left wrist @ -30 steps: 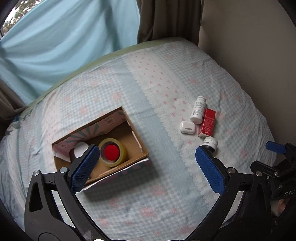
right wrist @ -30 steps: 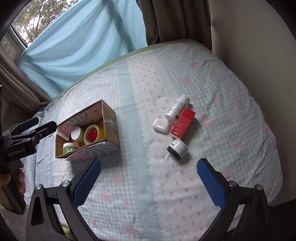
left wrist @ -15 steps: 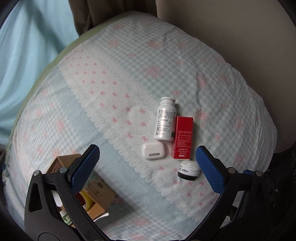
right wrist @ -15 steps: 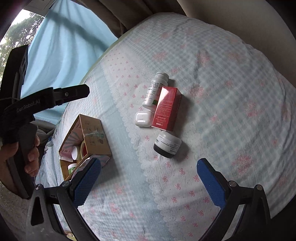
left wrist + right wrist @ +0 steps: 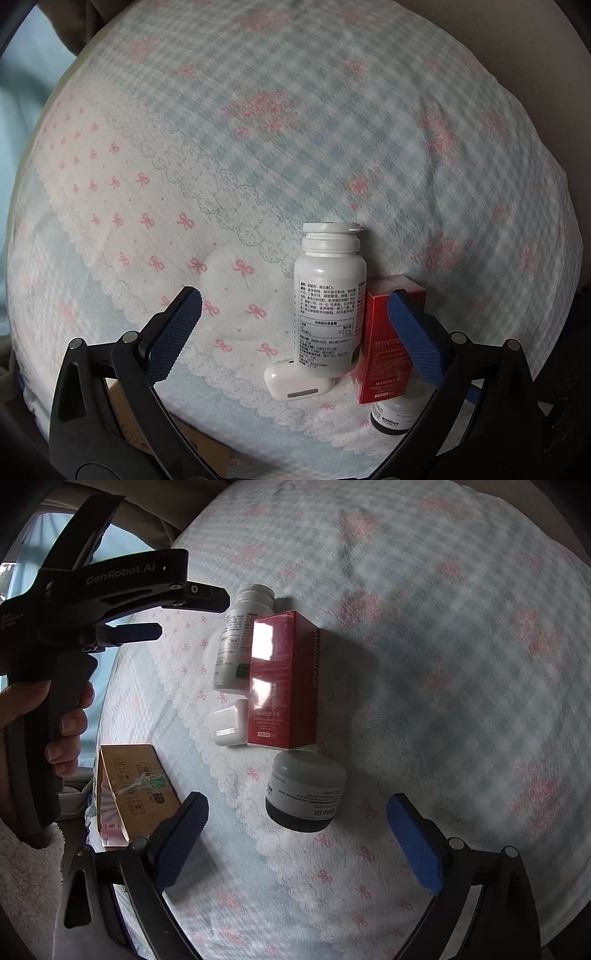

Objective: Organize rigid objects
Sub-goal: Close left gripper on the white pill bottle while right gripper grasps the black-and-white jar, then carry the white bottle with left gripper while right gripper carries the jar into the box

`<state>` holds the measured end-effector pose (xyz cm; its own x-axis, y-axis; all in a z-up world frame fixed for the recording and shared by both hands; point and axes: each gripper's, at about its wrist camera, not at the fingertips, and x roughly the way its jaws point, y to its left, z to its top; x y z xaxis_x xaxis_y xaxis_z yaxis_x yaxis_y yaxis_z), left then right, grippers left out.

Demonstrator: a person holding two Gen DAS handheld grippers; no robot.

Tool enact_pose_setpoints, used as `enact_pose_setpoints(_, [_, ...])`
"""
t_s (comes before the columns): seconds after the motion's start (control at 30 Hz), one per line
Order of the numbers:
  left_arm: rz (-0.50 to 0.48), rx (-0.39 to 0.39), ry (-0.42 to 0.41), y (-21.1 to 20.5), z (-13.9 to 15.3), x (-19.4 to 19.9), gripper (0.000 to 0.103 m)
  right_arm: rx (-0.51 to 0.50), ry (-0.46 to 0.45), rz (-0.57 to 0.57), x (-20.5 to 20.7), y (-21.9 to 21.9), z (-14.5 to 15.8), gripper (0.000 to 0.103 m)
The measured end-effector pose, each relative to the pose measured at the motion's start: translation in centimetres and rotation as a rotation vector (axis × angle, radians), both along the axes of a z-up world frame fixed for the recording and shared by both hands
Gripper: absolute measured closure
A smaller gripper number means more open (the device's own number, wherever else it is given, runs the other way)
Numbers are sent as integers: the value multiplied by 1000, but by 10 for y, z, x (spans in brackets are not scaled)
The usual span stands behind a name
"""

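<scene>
A: What did each gripper look like?
B: The left gripper (image 5: 293,325) and right gripper (image 5: 297,834) had black frames, silver rivets and blue textured pads (image 5: 413,843).
A: Markings?
B: White "GenRobot.AI" lettering; a bare hand (image 5: 61,734) emerged from what was possibly a white fleece sleeve (image 5: 26,871).

- On the bed (image 5: 332,110), the bottle (image 5: 327,299) lies flat, the box (image 5: 384,347) touching its right side.
- The earbud case (image 5: 297,382) lies at the bottle's base, left of the box.
- The jar (image 5: 304,794) stands just before the box's near end.
- The carton (image 5: 135,790) sits well apart to the left.
</scene>
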<state>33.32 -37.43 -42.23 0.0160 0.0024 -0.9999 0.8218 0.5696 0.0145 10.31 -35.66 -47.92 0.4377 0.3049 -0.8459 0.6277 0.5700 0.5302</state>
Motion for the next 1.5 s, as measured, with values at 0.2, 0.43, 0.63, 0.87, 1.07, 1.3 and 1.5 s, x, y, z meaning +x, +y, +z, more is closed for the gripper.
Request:
enact_pose_setpoints(0.2, [0, 30, 50, -13, -25, 9, 9, 32, 46, 11, 13, 3, -22, 20])
enact_pose_setpoints(0.43, [14, 65, 131, -14, -49, 15, 26, 43, 90, 6, 22, 1, -34, 28])
enact_pose_setpoints(0.63, [67, 110, 230, 0, -73, 24, 30, 89, 107, 0, 27, -4, -45, 38])
enact_pose_setpoints(0.87, [31, 98, 190, 9, -79, 21, 42, 75, 132, -6, 32, -1, -48, 50])
enact_pose_setpoints(1.07, [16, 81, 171, 4, -76, 11, 55, 59, 132, -2, 38, 4, -48, 50])
enact_pose_setpoints(1.3, [80, 15, 185, 31, -46, 15, 55, 62, 120, 6, 30, 0, -41, 50])
enact_pose_setpoints(1.5, [161, -40, 158, 64, -14, 21, 56, 62, 111, 6, 22, 0, -30, 50])
